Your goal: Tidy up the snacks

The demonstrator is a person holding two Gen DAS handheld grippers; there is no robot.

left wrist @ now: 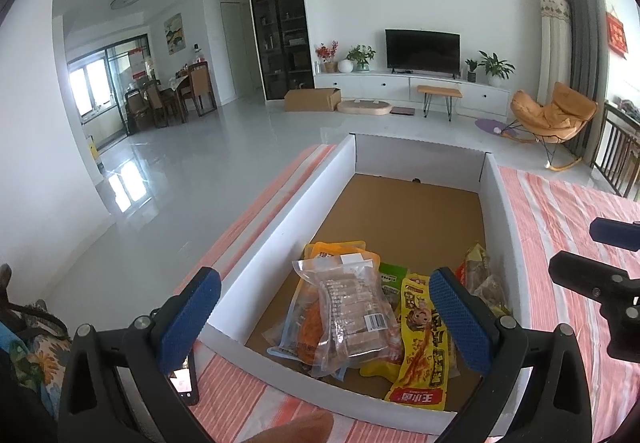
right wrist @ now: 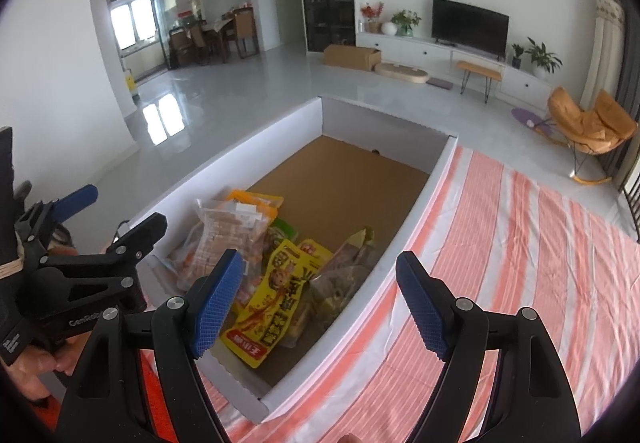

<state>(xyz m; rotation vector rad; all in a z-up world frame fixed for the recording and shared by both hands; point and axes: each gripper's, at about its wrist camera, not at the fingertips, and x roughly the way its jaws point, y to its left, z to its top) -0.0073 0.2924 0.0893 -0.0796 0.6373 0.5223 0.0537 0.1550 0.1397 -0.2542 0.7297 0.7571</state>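
A white cardboard box point(left wrist: 280, 227) with a brown floor stands on the striped cloth. Several snack packs lie piled at its near end: a clear pack of brown bars point(left wrist: 352, 307), a yellow pack with a cartoon point(left wrist: 420, 347), orange and green packs beneath. The box also shows in the right wrist view point(right wrist: 400, 243), with the clear pack point(right wrist: 228, 235) and yellow pack point(right wrist: 276, 295). My left gripper point(left wrist: 324, 319) is open and empty above the pile. My right gripper point(right wrist: 320, 303) is open and empty over the box's near right wall.
A red-and-white striped cloth point(right wrist: 520, 263) covers the table right of the box. A phone point(left wrist: 186, 383) lies by the box's near left corner. The far half of the box floor point(left wrist: 404, 211) is bare. Beyond is a living room floor.
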